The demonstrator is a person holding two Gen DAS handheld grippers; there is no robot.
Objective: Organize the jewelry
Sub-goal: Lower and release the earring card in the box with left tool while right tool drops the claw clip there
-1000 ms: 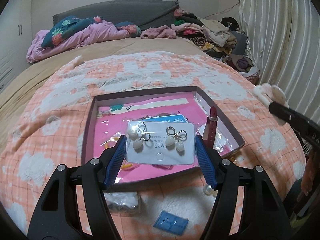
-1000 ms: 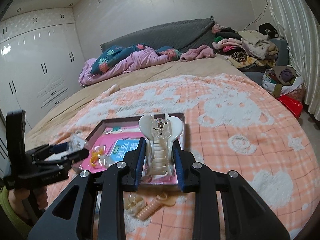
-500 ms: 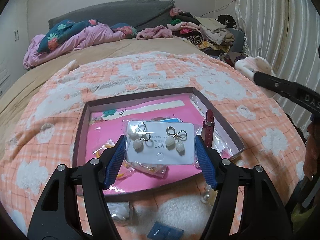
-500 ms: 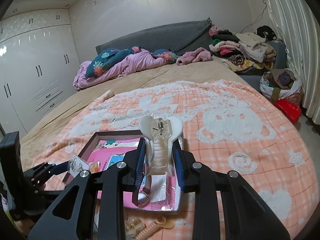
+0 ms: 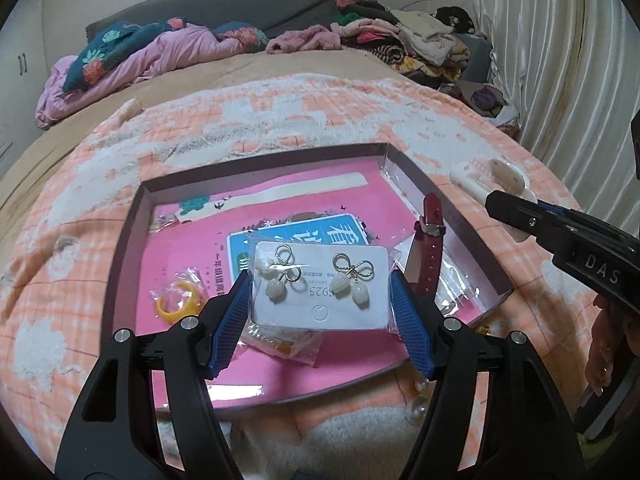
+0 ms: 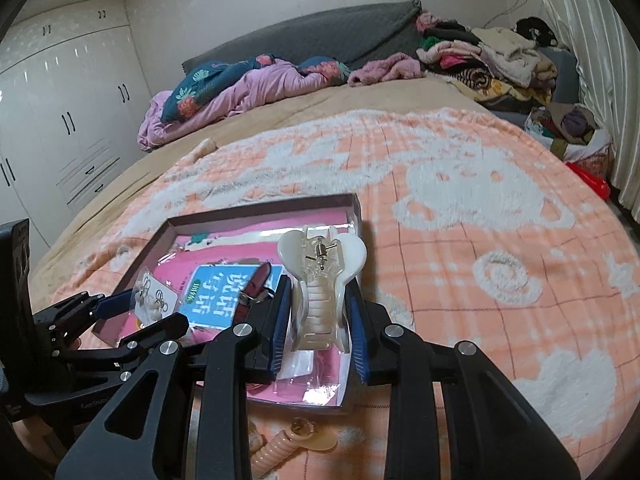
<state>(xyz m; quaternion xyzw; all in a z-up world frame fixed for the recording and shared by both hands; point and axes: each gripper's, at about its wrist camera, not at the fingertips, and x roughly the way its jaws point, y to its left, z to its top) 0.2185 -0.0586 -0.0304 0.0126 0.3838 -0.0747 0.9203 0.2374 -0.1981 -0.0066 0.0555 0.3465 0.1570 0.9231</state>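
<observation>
Blue-padded left gripper (image 5: pixel 320 300) of mine is clamping a white earring card in a clear sleeve (image 5: pixel 322 286), holding it over the shallow brown-walled tray with a pink floor (image 5: pixel 132 240) on the orange checked blanket (image 5: pixel 280 108). Further right, my right gripper (image 6: pixel 318 320) is grasping a cream plastic claw hair clip (image 6: pixel 320 280) above the tray's right end.

Earring card (image 5: pixel 322 288) between the left gripper (image 5: pixel 320 308) pads: matt white paper in a glossy clear sleeve, gold-tone metal bows, pearly drops. Hair claw (image 6: pixel 322 292) pinched in the right gripper (image 6: pixel 320 316): glossy cream plastic, metal spring. Tray (image 5: pixel 132 240) beneath both: smooth cardboard-like walls, shiny pink liner. Blanket (image 6: pixel 480 240) around it: fuzzy peach-and-white fleece.
</observation>
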